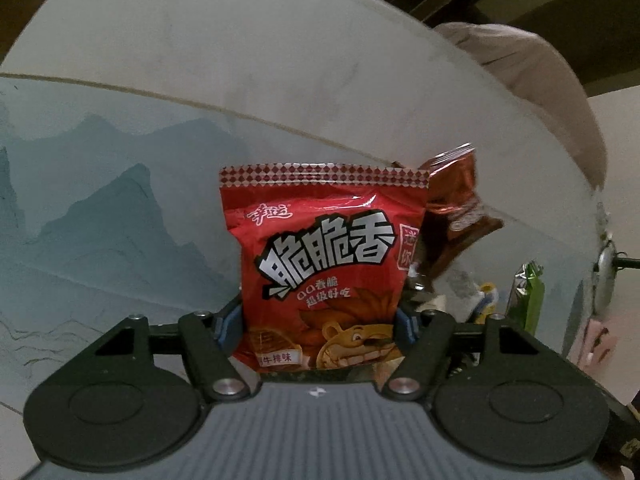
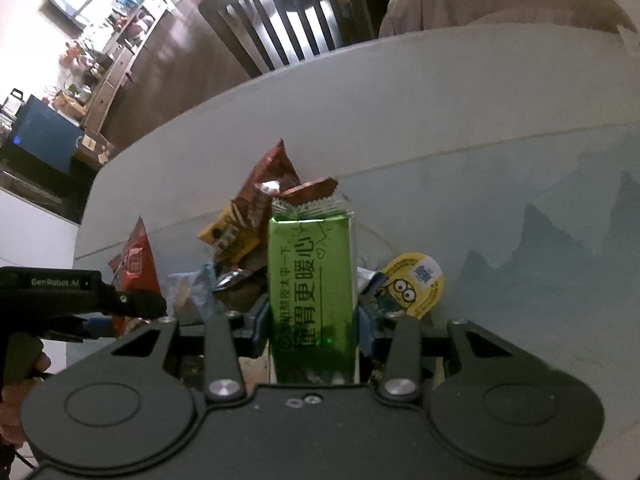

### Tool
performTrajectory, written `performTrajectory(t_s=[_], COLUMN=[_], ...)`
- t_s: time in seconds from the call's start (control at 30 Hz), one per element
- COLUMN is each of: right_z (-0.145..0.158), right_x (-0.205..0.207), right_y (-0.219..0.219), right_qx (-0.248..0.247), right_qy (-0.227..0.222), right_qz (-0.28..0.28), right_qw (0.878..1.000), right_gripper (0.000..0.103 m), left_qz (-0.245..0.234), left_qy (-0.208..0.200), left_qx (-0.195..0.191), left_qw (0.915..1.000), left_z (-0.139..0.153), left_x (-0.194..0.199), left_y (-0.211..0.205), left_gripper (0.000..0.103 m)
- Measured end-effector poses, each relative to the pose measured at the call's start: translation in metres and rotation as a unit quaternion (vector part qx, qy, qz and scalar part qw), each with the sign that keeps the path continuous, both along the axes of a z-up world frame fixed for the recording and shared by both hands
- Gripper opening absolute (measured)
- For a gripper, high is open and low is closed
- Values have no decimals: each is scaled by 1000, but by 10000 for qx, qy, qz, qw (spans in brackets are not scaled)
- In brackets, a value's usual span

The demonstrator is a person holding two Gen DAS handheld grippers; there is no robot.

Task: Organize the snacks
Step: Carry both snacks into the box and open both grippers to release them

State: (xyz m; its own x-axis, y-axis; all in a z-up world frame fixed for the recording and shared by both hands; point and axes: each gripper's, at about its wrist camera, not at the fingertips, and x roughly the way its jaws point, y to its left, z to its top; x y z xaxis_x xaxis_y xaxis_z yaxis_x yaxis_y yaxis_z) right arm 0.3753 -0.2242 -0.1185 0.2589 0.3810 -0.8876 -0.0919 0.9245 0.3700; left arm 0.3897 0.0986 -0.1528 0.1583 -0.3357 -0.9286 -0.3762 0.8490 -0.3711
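Note:
My left gripper (image 1: 318, 322) is shut on a red snack bag (image 1: 324, 264) with white Chinese lettering, held upright above the table. My right gripper (image 2: 312, 326) is shut on a green foil snack pack (image 2: 312, 284), also upright. The left gripper (image 2: 120, 308) with its red bag (image 2: 136, 264) shows at the left of the right wrist view. The green pack (image 1: 528, 292) shows at the right of the left wrist view. A brown foil packet (image 1: 456, 208) sticks up behind the red bag.
A pile of snacks lies on the pale table (image 2: 440, 120): brown packets (image 2: 272, 184), a yellow packet (image 2: 228, 236), a yellow Minions cup lid (image 2: 412, 284). A dark chair (image 2: 288, 12) and a person in pale clothes (image 2: 500, 0) are beyond the far edge.

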Motion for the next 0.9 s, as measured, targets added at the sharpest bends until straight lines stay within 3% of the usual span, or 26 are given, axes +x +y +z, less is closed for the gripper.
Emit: performTrajectory(t_s=[0.37, 0.63, 0.9], right_z=[54, 77, 91], right_x=[-41, -85, -122], right_y=[-1, 3, 8], right_qx=[44, 71, 83], right_qy=[-399, -526, -582], right_qz=[34, 152, 306], right_qw=[9992, 9985, 9978], right_gripper=[42, 42, 42], left_qz=[-230, -475, -713], left_qy=[-631, -814, -816], left_qx=[109, 244, 328], left_qw=[9977, 9952, 9936], left_z=[80, 113, 125], left_x=[-45, -100, -153], left_y=[5, 3, -10], left_gripper=[71, 71, 71])
